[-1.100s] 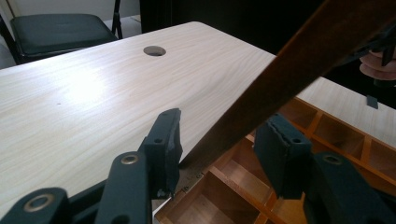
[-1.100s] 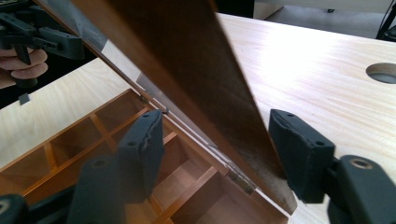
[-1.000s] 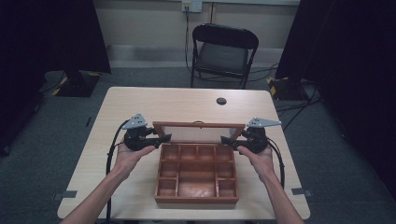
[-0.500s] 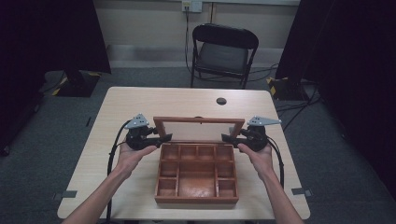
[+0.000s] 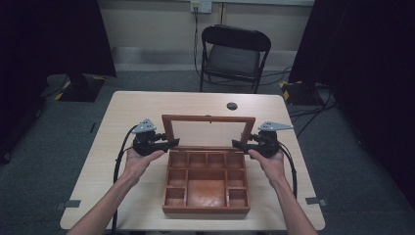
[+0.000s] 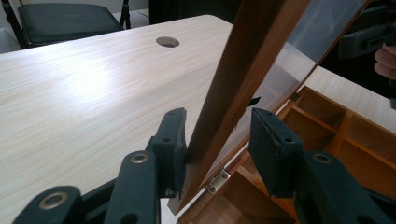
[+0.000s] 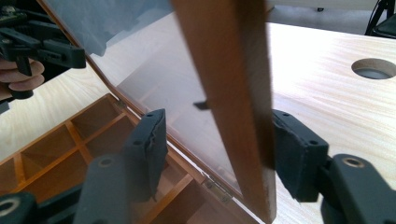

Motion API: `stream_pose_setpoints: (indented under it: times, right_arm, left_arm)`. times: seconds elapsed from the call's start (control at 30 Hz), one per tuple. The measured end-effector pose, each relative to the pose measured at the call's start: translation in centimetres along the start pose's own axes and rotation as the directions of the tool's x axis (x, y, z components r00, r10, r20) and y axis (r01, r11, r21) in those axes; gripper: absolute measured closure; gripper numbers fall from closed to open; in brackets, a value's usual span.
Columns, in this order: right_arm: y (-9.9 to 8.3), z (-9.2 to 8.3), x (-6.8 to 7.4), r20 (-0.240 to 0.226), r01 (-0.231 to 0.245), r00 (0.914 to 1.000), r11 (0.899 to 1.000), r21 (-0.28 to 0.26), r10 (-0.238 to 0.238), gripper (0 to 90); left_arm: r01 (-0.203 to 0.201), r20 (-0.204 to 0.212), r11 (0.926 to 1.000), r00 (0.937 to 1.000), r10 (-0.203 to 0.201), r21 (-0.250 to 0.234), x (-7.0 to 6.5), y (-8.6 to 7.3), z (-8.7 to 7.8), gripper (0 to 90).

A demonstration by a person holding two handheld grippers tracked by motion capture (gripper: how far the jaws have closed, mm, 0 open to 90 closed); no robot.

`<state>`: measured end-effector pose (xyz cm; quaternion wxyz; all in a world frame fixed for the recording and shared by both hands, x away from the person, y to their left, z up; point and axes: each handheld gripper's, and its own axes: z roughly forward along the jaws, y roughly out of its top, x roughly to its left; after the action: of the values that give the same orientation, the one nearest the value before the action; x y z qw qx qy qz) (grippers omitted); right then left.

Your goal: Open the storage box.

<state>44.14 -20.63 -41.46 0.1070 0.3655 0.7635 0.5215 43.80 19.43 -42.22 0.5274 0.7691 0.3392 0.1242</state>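
A brown wooden box with several open compartments sits on the table, its glass-paned lid standing up at the back on its hinges. My left gripper is open and straddles the lid's left rail. One pad touches the rail's outer face and the other stands clear of the glass. My right gripper is open too, around the right rail, with its outer pad against the wood. The left gripper view has my left gripper low in frame. My right gripper is near the bottom of its own view.
The light wooden table has a round cable hole behind the lid. A black folding chair stands beyond the far edge. Dark curtains and floor cables flank the table.
The lid has swung on its hinges and now shows much taller in the high view. Both grippers stay at its side rails and have risen slightly with it.
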Motion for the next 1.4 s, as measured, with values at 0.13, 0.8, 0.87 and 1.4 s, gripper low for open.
stream_pose_setpoints:
  times: [0.13, 0.8, 0.87, 1.4]
  right_arm:
    - [-0.1, 0.5, -0.2, 0.012, -0.002, 0.9999, 1.0, 0.006, 0.002, 38.1]
    - [-0.8, 2.0, -1.3, 0.032, -0.002, 0.9995, 1.0, 0.007, 0.002, 49.3]
    - [-0.8, 2.0, -1.4, 0.033, -0.002, 0.9995, 1.0, 0.004, 0.002, 49.6]
    - [-1.0, 2.7, -1.8, 0.044, -0.024, 0.9988, 1.0, 0.006, 0.024, 45.1]
  left_arm:
    - [0.011, -0.002, 0.9999, 0.9999, -0.011, -0.002, 0.3, 0.1, 0.2, 57.7]
    - [0.079, 0.01, 0.9965, 0.9968, -0.08, 0.025, 1.5, -0.4, 1.2, 59.3]
    - [0.078, 0.007, 0.9964, 0.9969, -0.079, 0.032, 1.8, -0.4, 1.2, 60.1]
    - [0.054, -0.005, 0.9975, 0.9985, -0.054, 0.044, 2.2, -1.0, 2.1, 62.8]
